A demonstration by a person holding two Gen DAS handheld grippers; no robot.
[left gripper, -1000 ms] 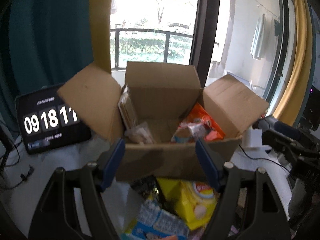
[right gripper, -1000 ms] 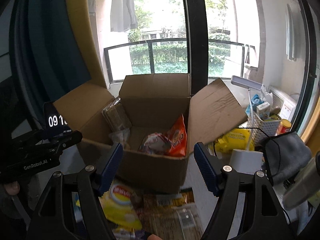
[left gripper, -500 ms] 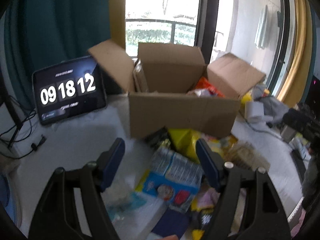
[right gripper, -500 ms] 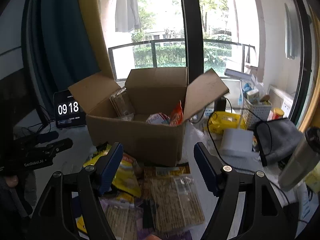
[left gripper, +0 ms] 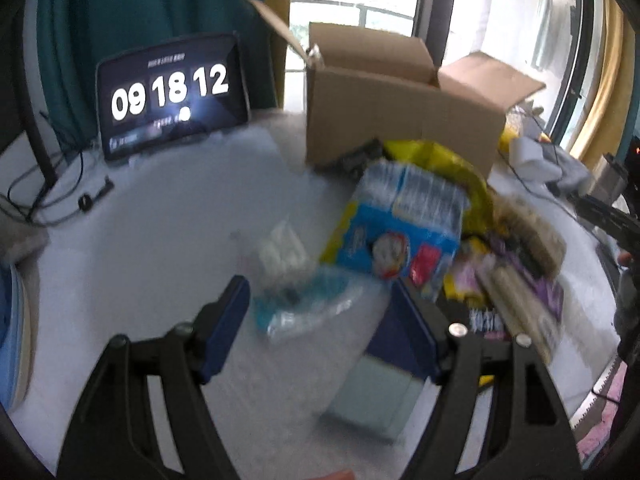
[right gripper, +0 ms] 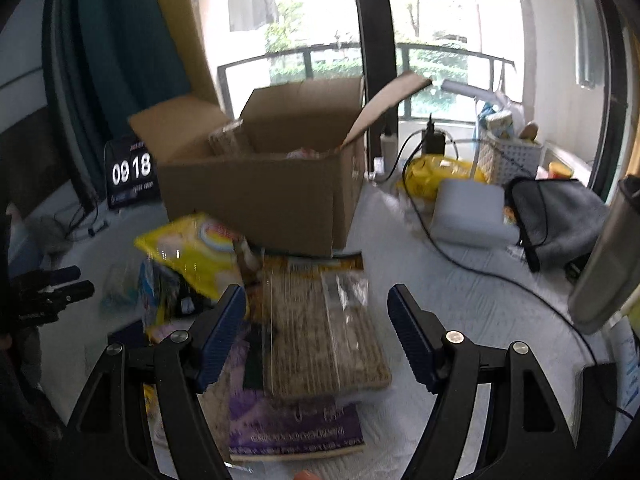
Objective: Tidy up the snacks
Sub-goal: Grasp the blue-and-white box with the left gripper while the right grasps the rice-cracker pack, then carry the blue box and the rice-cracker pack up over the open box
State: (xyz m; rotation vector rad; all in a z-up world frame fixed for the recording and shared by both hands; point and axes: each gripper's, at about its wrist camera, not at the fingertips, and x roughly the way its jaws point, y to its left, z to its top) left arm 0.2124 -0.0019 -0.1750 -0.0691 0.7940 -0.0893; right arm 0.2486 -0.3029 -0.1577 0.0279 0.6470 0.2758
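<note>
An open cardboard box (left gripper: pixel 400 120) (right gripper: pixel 256 188) stands at the back of the white table with some snacks inside. A pile of snacks lies in front of it: a blue multipack (left gripper: pixel 400 224), a yellow chip bag (right gripper: pixel 196 248) (left gripper: pixel 444 160), a clear pack of brown crackers (right gripper: pixel 320 328) and a purple pack (right gripper: pixel 292 428). My left gripper (left gripper: pixel 320 328) is open and empty above a clear blue-tinted packet (left gripper: pixel 308 304). My right gripper (right gripper: pixel 316 336) is open and empty above the cracker pack.
A tablet clock (left gripper: pixel 172 92) stands at the back left with cables (left gripper: pixel 60 196) beside it. At the right are a white block (right gripper: pixel 468 216), a grey cloth (right gripper: pixel 560 216), a white basket (right gripper: pixel 508 156), a metal flask (right gripper: pixel 608 260) and a black cable (right gripper: pixel 500 276).
Both grippers have pulled back from the box and dropped toward the snack pile on the table. The box interior is now mostly out of sight. Both stay open.
</note>
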